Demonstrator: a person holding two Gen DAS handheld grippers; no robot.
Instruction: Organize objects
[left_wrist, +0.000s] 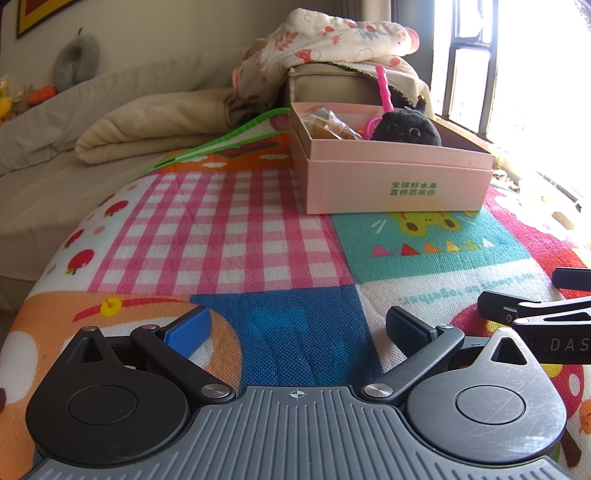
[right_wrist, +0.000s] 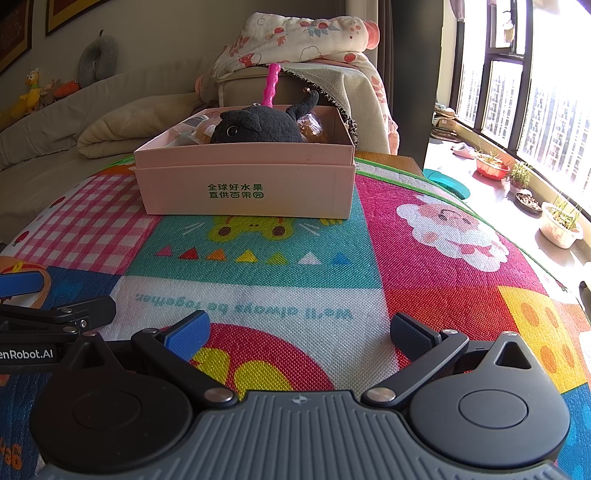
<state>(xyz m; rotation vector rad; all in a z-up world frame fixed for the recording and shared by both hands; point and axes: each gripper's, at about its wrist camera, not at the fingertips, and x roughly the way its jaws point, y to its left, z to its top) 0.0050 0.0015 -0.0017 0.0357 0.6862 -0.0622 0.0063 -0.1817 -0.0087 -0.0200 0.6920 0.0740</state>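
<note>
Nearest the cameras, the left gripper (left_wrist: 299, 332) and the right gripper (right_wrist: 301, 334) sit low over the play mat (right_wrist: 258, 295), side by side, each with its blue-padded fingers spread wide and nothing between them; the right one's fingers show at the edge of the left wrist view and the left one's at the edge of the right wrist view, so the two are close together. Both point toward the pink box (right_wrist: 243, 184), which looks like a resting pose with empty hands, not a reach. The stretch of mat between the grippers and the box carries no loose object. Farther on, the box sits on the mat with its open top up, so things can be dropped in from above. Inside it lie the black plush toy (right_wrist: 255, 127), wrapped snack packets (left_wrist: 325, 123) and a pink plastic stick (right_wrist: 271, 85) leaning up out of it. Judging by this, the gathering seems largely done. Behind are a folded cream blanket (left_wrist: 147, 125) and a floral quilt (left_wrist: 332, 37).
</note>
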